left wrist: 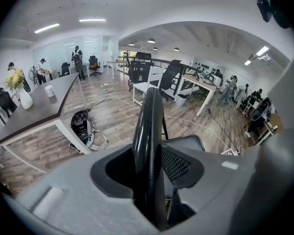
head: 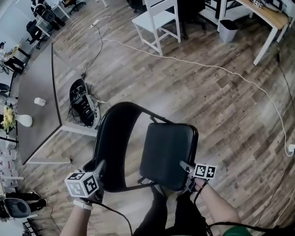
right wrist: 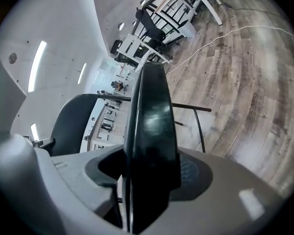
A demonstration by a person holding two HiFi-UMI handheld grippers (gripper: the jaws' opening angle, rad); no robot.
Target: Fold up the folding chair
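A black folding chair stands on the wood floor just in front of me. In the head view its curved backrest (head: pixel 115 132) is on the left and its padded seat (head: pixel 167 154) on the right, tipped up off level. My left gripper (head: pixel 99 168) is shut on the near edge of the backrest. In the left gripper view that edge (left wrist: pixel 149 141) runs upright between the jaws. My right gripper (head: pixel 186 167) is shut on the seat's near edge. The right gripper view shows the seat (right wrist: pixel 152 126) edge-on between the jaws, with the backrest (right wrist: pixel 71 126) to its left.
A grey table (head: pixel 37 97) stands to the left, with a black bag (head: pixel 81 102) and cables on the floor by its corner. A white chair (head: pixel 160 16), a bin (head: pixel 228 31) and a wooden desk (head: pixel 263 11) are further off. A white cable (head: pixel 226 70) crosses the floor.
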